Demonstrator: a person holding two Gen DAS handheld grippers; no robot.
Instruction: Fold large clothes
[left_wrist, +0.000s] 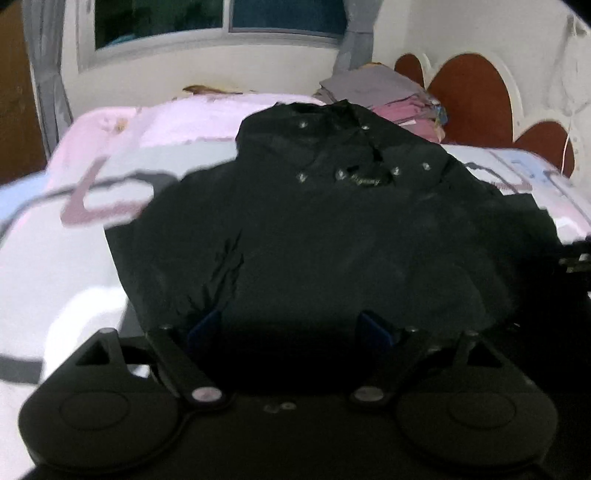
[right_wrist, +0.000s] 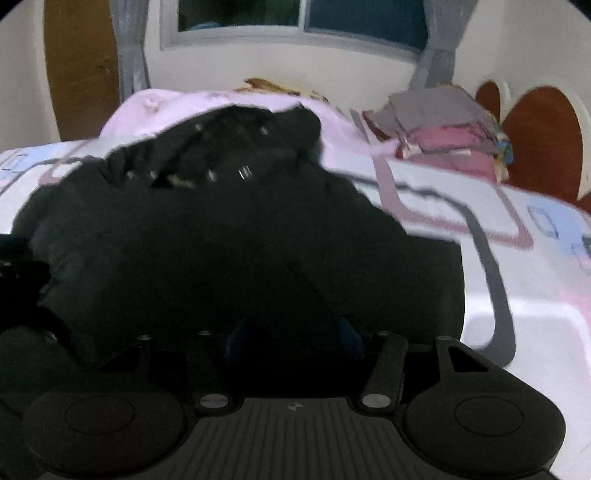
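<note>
The jacket (left_wrist: 332, 236) (right_wrist: 221, 240), black with metal snaps, lies spread on the bed (left_wrist: 55, 258) (right_wrist: 535, 295), collar toward the window (left_wrist: 221, 22). The left gripper (left_wrist: 291, 332) is spread at its near hem. The right gripper (right_wrist: 291, 336) sits at the hem too; darkness hides its state. Folded clothes (left_wrist: 391, 99) are stacked by the headboard (left_wrist: 472, 99).

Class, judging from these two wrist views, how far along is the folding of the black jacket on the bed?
Done: the black jacket lies on the bed, and a folded stack sits by the headboard. In hand: both tongs, left and right, hover open at its near hem. Left: the jacket looks unfolded, so sleeves and body remain.
</note>
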